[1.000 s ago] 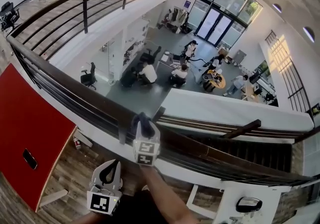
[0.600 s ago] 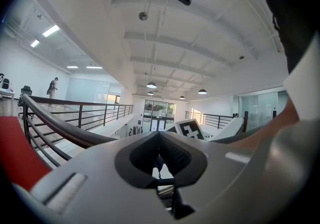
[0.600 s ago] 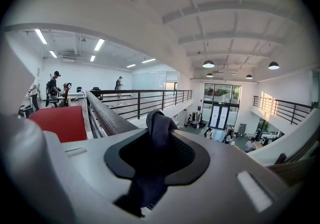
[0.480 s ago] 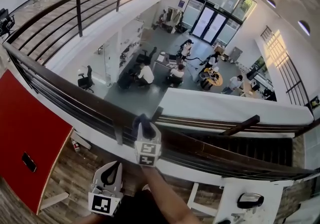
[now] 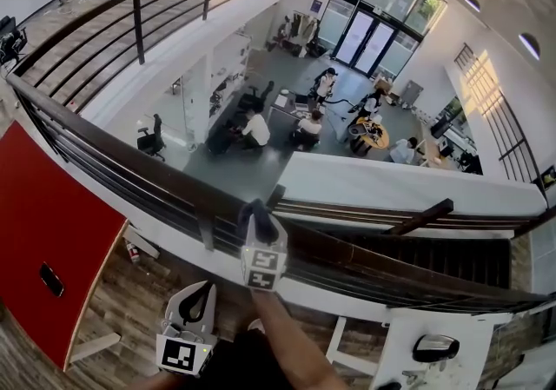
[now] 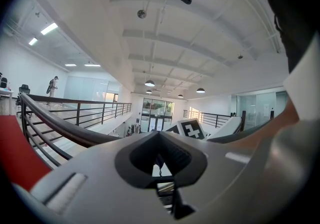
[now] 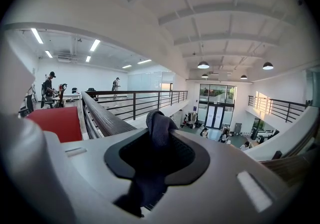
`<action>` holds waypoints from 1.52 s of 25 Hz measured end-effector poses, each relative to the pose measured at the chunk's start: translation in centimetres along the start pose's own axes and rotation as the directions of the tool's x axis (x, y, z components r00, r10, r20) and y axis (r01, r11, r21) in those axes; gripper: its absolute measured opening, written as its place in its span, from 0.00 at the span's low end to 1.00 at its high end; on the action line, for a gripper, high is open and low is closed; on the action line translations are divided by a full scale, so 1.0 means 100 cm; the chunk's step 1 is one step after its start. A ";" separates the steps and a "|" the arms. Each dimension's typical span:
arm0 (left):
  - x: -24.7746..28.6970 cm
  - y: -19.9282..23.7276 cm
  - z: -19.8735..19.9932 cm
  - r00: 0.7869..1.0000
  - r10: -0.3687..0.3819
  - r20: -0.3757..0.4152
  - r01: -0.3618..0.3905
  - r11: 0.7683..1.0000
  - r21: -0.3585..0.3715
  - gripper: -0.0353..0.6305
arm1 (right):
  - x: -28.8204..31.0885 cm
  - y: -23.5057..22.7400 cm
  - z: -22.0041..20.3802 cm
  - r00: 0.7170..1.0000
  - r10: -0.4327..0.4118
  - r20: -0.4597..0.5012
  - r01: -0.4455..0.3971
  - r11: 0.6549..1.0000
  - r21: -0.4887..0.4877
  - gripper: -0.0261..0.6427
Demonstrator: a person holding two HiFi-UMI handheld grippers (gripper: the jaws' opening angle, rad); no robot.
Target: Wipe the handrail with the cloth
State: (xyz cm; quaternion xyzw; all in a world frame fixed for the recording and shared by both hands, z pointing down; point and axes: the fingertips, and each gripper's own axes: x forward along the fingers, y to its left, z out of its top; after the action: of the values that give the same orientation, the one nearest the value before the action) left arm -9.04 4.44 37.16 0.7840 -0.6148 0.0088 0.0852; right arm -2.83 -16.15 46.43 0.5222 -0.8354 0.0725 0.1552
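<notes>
On top of the dark wooden handrail (image 5: 130, 164), just right of a dark upright post (image 5: 207, 232), a dark grey cloth (image 5: 254, 211) is held by the right gripper (image 5: 258, 225). Its jaws are clamped on the bunched fabric, which appears to be laid against the rail. Compared with the views a moment earlier, gripper and cloth have been carried a little to the right along the rail, away from the post. A wiping stroke is therefore judged to be under way, with the long run toward the right end of the handrail not yet reached. The left gripper (image 5: 195, 297) is held low, well short of the rail. Its jaws are brought together on nothing, and it has scarcely been moved.
</notes>
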 end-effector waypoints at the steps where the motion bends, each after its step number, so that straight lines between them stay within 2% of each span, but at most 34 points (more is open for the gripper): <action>1: 0.000 -0.001 0.001 1.000 -0.004 0.003 0.004 1.000 0.000 0.05 | -0.001 -0.002 0.000 1.000 -0.004 0.000 0.004 1.000 0.001 0.18; 7: 0.003 -0.008 0.003 1.000 -0.017 -0.018 0.016 1.000 -0.016 0.05 | -0.010 -0.015 -0.003 1.000 -0.022 0.001 0.022 1.000 0.021 0.18; 10: 0.004 -0.012 -0.003 0.999 -0.046 0.001 0.046 0.999 -0.012 0.05 | -0.014 -0.018 -0.002 1.000 -0.030 0.004 0.029 0.999 0.027 0.18; 16: 0.013 -0.021 -0.011 0.997 -0.081 -0.007 0.081 0.997 -0.015 0.05 | -0.018 -0.024 -0.010 0.999 -0.043 0.004 0.043 0.998 -0.038 0.18; 38: 0.029 -0.045 -0.008 0.987 -0.161 -0.029 0.161 0.987 -0.009 0.05 | -0.038 -0.057 -0.016 0.997 -0.083 -0.005 0.083 0.996 0.015 0.18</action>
State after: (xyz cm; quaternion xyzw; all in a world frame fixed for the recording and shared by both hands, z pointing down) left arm -3.91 2.82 37.73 0.8305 -0.5483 0.0115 0.0974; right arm 4.09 -14.96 46.44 0.5575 -0.8121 0.0733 0.1559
